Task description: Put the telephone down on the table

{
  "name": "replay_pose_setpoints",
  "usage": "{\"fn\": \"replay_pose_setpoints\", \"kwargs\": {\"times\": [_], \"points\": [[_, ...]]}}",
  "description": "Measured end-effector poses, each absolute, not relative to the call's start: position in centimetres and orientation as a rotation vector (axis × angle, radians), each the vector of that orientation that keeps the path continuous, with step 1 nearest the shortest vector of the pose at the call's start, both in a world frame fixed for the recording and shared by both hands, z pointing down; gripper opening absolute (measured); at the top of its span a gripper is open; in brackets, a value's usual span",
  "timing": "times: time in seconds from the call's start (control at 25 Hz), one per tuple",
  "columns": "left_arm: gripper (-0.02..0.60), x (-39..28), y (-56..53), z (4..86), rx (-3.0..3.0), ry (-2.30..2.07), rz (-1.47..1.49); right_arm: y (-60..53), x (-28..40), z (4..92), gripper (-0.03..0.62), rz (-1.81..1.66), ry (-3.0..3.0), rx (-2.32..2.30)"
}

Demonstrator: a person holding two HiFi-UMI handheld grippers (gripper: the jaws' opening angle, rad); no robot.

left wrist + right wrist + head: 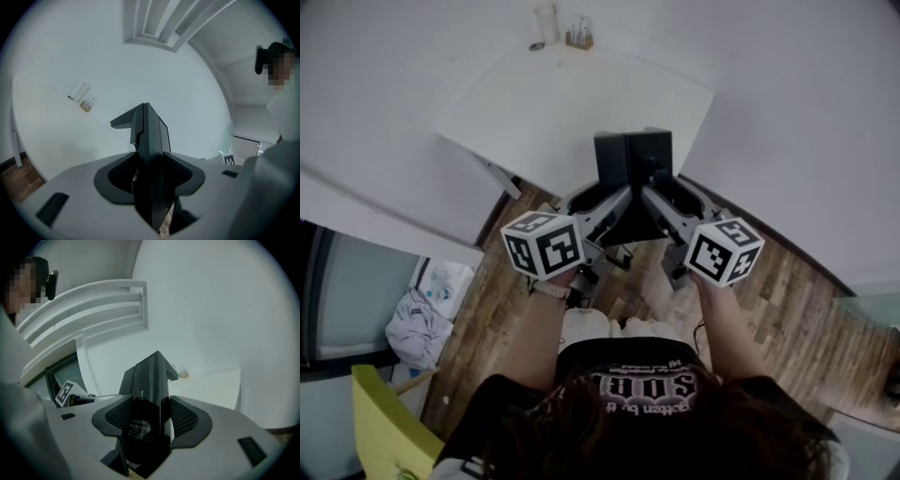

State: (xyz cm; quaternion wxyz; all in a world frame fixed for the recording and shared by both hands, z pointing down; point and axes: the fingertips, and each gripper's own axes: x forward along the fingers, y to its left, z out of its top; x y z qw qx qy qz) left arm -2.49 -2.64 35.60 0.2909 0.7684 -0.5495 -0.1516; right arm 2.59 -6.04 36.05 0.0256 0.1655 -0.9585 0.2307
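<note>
White counter stands on a wood-plank floor between plain white walls. Black telephone sits at the counter's 6 o'clock edge, held from both sides. The left gripper at its 7 o'clock and the right gripper at its 5 o'clock are each clamped on it.

Both bare forearms reach forward from the body, the left forearm and right forearm roughly parallel, wrists level. Each hand holds a grey plastic two-jaw gripper bearing a white cube with black square markers. The left gripper and right gripper angle inward so that their tips meet in front. Each has its dark padded jaws clamped against the sides of the black glossy telephone, held upright between them
</note>
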Motion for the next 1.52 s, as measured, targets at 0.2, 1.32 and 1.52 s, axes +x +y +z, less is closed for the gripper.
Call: {"fn": "replay_pose_setpoints", "kwargs": {"times": [0.2,1.32,1.52], "points": [[0.175,-4.7,-6.7,34.5,2.085,-1.387,-0.329,-9.7,0.7,35.2,0.255,0.769,-2.953,0.619],[0.175,-14.9,-20.9,35.0,2.247,-1.003,-0.172,-21.9,-8.8,35.7,0.255,0.841,-2.863,1.156],[0.175,-15.3,-25.2,35.7,2.248,-0.98,-0.149,-26.1,-9.2,36.5,0.255,0.857,-2.85,1.186]]}}
